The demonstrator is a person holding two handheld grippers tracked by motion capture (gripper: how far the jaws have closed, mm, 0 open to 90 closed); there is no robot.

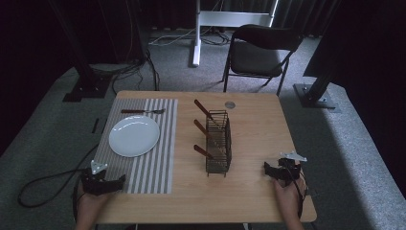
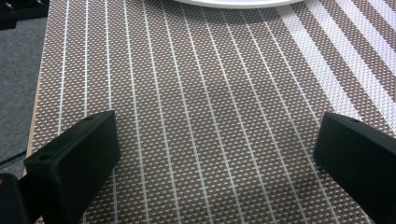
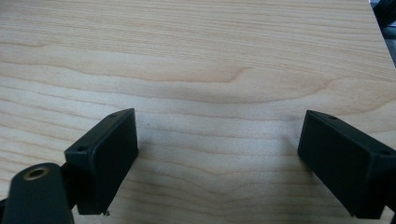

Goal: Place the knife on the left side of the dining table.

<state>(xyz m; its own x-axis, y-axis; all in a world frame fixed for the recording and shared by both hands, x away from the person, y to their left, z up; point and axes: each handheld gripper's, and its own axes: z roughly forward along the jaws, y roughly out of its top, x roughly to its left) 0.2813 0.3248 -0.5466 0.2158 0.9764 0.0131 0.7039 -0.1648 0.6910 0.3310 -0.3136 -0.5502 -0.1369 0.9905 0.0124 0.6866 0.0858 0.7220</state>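
Observation:
A white plate (image 1: 134, 135) lies on a striped placemat (image 1: 153, 163) on the left half of the wooden table (image 1: 249, 191). A fork (image 1: 142, 111) with a brown handle rests on the mat beyond the plate. A black wire caddy (image 1: 218, 143) stands mid-table with three brown-handled utensils (image 1: 203, 109) leaning out to the left. My left gripper (image 1: 119, 181) rests open at the mat's near left corner, nothing between its jaws; the plate's rim (image 2: 238, 3) lies ahead of it. My right gripper (image 1: 266, 168) sits open over bare wood (image 3: 210, 70) near the right front edge.
A small round grey disc (image 1: 230, 104) lies near the table's far edge. A black folding chair (image 1: 261, 50) stands behind the table, with a white stand (image 1: 196, 33) and dark frame legs on the carpet. Cables trail on the floor at left.

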